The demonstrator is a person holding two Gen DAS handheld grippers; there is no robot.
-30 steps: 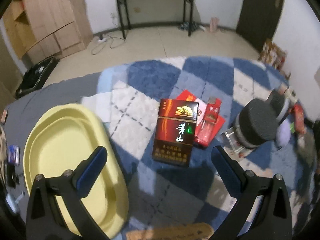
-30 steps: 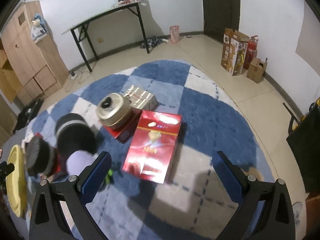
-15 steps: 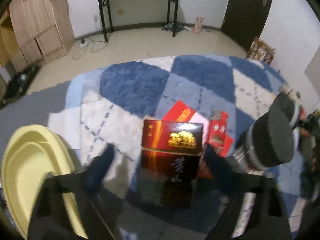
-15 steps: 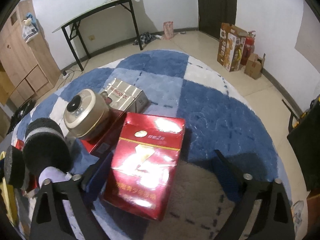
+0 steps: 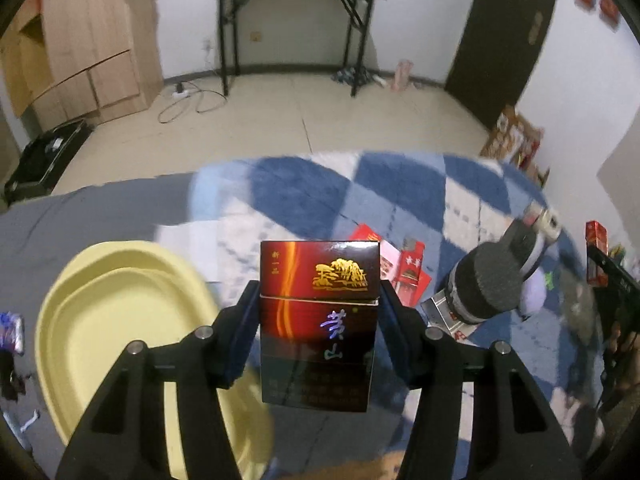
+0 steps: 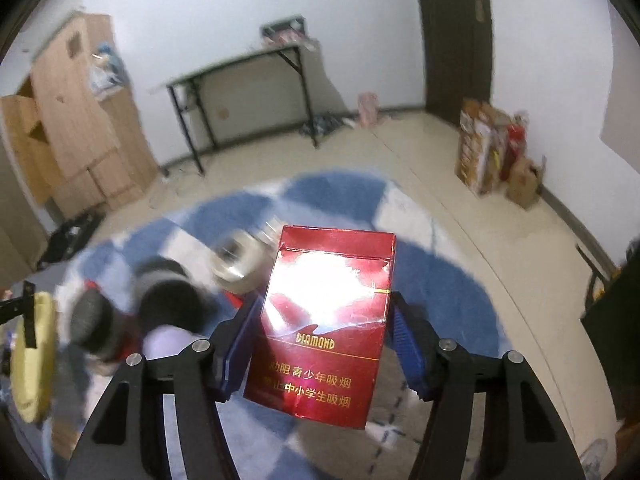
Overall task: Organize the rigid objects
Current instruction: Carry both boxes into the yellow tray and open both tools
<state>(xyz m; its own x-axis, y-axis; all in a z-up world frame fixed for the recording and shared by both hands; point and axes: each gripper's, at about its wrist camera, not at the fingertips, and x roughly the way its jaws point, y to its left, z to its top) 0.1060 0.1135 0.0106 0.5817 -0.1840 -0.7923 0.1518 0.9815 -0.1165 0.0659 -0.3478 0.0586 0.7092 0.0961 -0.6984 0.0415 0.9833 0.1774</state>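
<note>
Left gripper (image 5: 318, 322) closing around dark-red carton (image 5: 318, 320); right gripper (image 6: 324, 334), only in its own view, closing around red Diamond carton (image 6: 326, 320).

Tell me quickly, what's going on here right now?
A person works two handheld grippers over a blue checked rug. The left gripper is closing on a dark red cigarette carton, beside a yellow basin. The right gripper is closing on a bright red Diamond carton. Both cartons look lifted.
</note>
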